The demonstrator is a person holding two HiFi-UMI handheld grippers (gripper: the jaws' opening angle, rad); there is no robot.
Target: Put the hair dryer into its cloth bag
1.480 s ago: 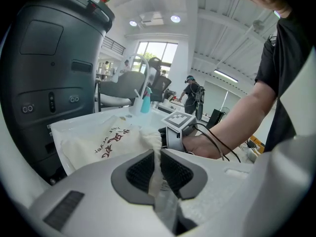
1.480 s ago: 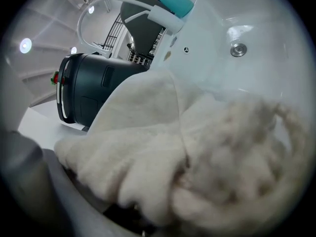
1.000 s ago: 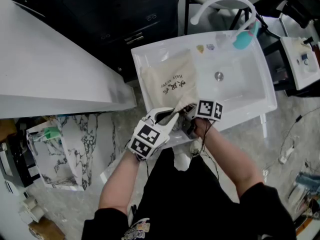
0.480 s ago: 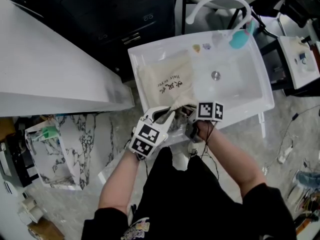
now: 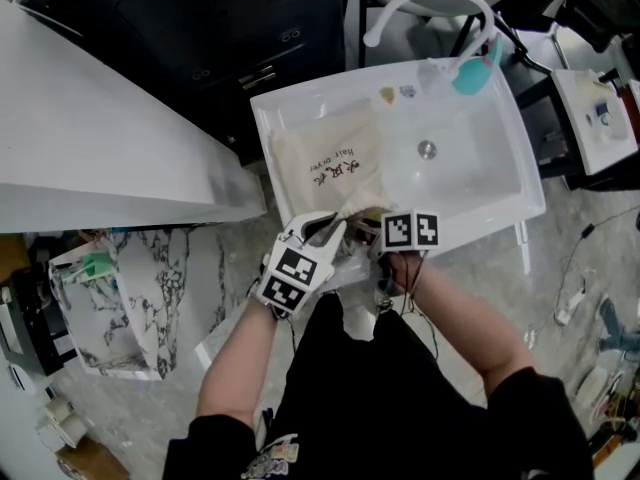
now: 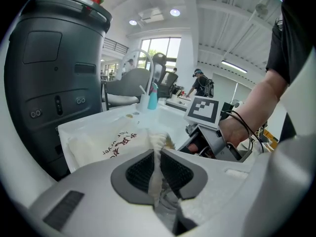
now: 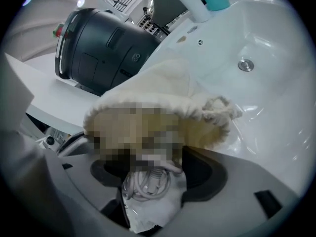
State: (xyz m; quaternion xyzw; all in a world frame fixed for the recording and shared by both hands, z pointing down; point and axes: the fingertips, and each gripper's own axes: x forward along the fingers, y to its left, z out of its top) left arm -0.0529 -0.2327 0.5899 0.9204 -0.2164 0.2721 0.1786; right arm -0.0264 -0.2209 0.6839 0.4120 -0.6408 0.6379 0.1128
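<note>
Left gripper (image 6: pixel 158 154): clamps the cloth bag (image 5: pixel 330 163) rim, unmoved. Right gripper (image 7: pixel 153 172): sits further left; jaws wide, just closing around the coiled cord (image 7: pixel 148 181).

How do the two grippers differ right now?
The left gripper is pinched shut on the rim of the cloth bag; the right gripper stands wide open, though its jaws have just been closing. The left grips only fabric; the right has a coiled white cord between its jaws, not clearly squeezed. Both sit at the bag's mouth.
</note>
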